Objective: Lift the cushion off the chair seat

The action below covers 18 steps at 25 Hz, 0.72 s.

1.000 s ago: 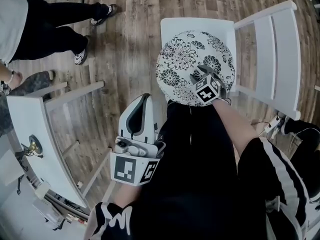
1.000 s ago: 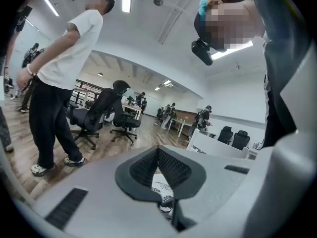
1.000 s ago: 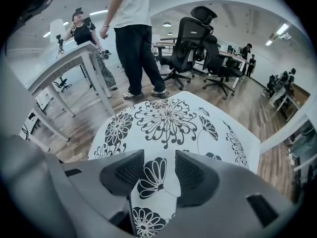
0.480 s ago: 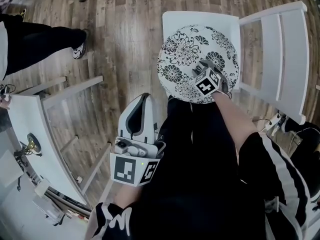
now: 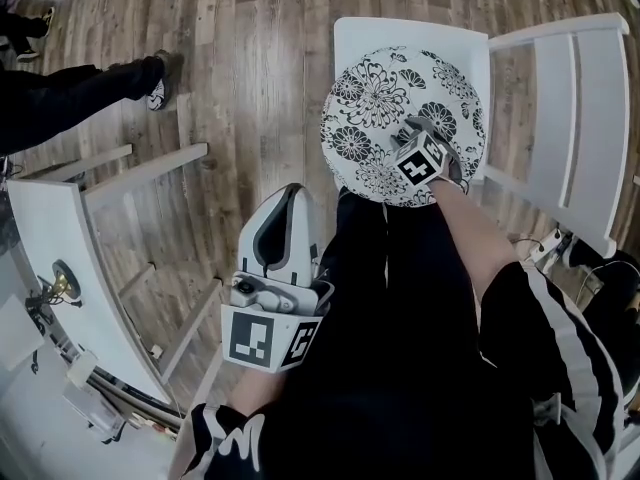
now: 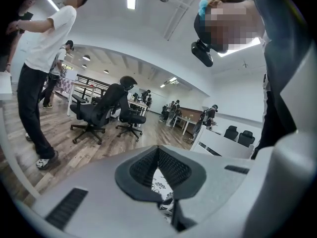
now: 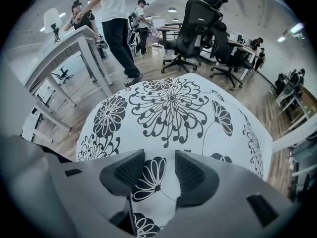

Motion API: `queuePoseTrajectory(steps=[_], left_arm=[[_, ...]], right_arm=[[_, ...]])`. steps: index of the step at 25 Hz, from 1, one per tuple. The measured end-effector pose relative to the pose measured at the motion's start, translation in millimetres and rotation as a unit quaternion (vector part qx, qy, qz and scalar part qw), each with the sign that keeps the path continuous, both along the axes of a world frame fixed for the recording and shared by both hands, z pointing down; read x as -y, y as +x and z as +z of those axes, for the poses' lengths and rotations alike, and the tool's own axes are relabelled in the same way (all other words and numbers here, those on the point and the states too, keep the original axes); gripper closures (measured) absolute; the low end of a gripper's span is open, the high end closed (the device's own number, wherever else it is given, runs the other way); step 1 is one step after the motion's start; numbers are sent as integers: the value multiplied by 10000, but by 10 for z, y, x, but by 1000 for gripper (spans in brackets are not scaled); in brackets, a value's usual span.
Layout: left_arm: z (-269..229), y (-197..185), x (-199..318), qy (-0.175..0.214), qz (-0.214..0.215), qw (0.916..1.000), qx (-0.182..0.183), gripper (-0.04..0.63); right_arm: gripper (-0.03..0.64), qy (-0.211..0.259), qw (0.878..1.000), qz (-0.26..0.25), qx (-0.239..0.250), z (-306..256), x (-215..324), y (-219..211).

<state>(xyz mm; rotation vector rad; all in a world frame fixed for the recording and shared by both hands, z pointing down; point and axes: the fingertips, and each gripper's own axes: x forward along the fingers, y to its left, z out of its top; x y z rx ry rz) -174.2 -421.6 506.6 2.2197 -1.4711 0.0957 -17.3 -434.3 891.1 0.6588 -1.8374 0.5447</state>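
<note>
Holding the same spot as a second before, the right gripper point(image 5: 410, 136) kept its jaws pinched on the cushion point(image 5: 385, 103), with a fold of the flowered fabric caught between the pads point(image 7: 126, 175). The cushion lay on the white chair point(image 5: 352, 36), its near edge hanging just over the seat front towards the person's legs, and it had slid a touch right and down in the head view along with the chair. Over at the left, the bystander point(image 5: 85, 83) had walked off towards the top corner, only dark trousers and a shoe left showing on the floor point(image 5: 250, 78). The table point(image 5: 55, 258) had not moved. The right forearm reached straight out from the body to the cushion's edge, marker cube facing up. The left gripper point(image 5: 285, 203) stayed parked low beside the lap, pointing forward, its jaws closed tip to tip on nothing, a sliver of the cushion visible beyond them.
</note>
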Motion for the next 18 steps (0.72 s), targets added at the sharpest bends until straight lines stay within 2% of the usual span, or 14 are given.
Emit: queuePoseTrajectory(steps=[13, 18], left_arm=[[57, 25, -35, -74, -9, 10000, -42, 592], [54, 42, -36, -87, -23, 9999, -83, 592]], right_arm=[[437, 0, 9999, 101, 10, 13, 11, 8], [473, 18, 10000, -5, -23, -1, -3, -10]])
